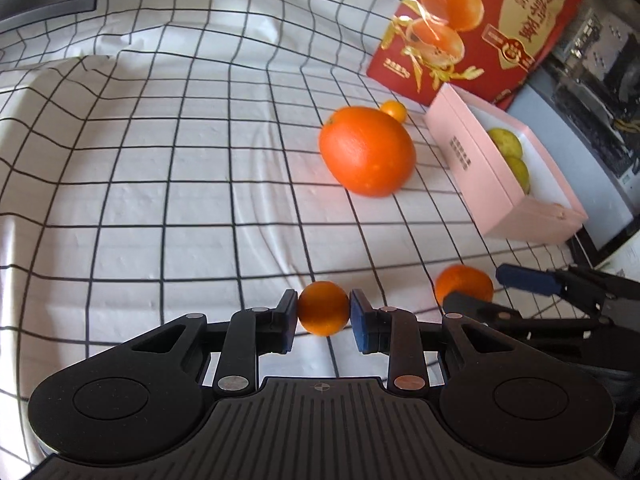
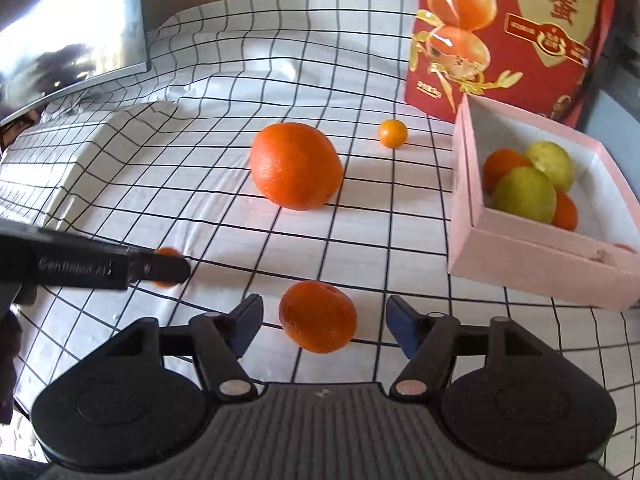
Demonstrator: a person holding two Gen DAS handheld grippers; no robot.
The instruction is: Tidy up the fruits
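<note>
Checked cloth [image 1: 160, 160] | left gripper [image 1: 323, 312] low, clamping small orange [image 1: 323, 309] | right gripper [image 2: 323, 322] spread (straddling mandarin [image 2: 318, 317])

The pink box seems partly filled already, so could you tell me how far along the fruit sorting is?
Done: the pink box already holds two green fruits and at least two orange ones. In hand: the left tool is shut on a small orange; the right tool is open around a mandarin on the cloth. Left: the large orange and the tiny orange.
</note>
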